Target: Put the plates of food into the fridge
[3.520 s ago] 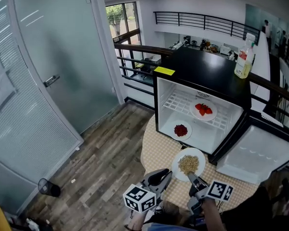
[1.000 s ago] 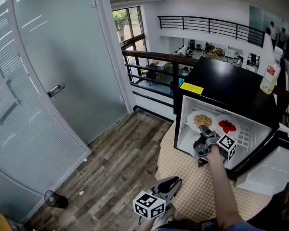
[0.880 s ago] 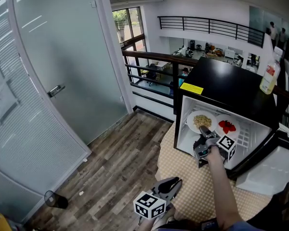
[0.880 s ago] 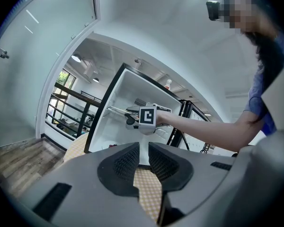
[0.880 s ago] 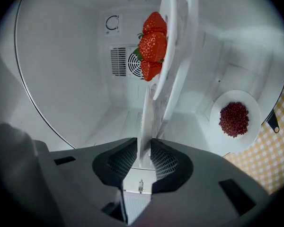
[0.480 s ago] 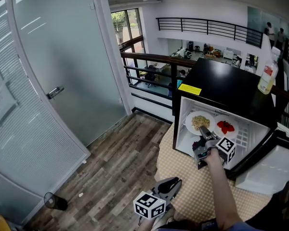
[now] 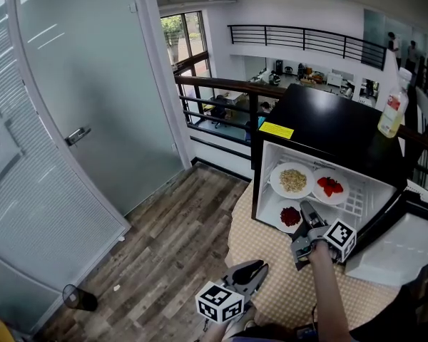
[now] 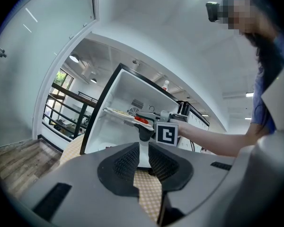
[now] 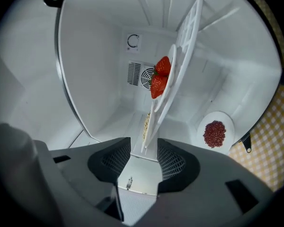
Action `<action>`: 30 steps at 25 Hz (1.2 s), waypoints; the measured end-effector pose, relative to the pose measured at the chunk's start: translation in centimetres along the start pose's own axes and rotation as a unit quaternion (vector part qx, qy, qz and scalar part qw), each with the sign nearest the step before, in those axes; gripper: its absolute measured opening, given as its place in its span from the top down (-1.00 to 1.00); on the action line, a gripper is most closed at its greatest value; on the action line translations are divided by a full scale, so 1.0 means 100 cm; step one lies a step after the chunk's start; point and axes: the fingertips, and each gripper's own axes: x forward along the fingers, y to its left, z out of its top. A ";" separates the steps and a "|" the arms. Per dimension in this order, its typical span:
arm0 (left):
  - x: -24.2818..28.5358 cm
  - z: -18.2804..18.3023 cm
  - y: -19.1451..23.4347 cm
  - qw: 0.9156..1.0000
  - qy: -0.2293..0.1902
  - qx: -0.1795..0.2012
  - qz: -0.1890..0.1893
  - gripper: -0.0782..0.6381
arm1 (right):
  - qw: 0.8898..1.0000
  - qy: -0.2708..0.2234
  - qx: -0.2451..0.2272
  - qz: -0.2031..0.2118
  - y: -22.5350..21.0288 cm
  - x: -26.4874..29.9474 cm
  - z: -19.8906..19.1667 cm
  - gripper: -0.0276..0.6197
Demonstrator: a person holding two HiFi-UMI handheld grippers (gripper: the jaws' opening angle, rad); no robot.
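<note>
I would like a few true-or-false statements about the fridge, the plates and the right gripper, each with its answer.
1. Three plates of food are inside the fridge. True: a plate of grains, a plate of strawberries and a plate of red beans.
2. The plate of strawberries lies on the fridge floor. False: it sits on the wire shelf, beside the plate of grains.
3. The right gripper grips a plate. False: its fingers are opening and hold nothing.
4. A bottle stands on top of the fridge. True.
5. The fridge door is shut. False: it is open.
</note>
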 end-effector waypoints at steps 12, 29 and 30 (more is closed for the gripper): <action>0.016 -0.026 -0.025 0.999 0.026 -0.013 -0.024 0.59 | 0.981 0.085 -0.162 -0.063 -0.034 -0.114 -0.058 0.44; 0.009 -0.053 -0.082 0.999 0.032 -0.015 -0.029 0.59 | 0.949 0.174 -0.255 -0.062 -0.036 -0.213 -0.100 0.61; 0.006 -0.053 -0.085 0.999 0.028 -0.015 -0.022 0.59 | 0.948 0.179 -0.257 -0.058 -0.032 -0.218 -0.101 0.62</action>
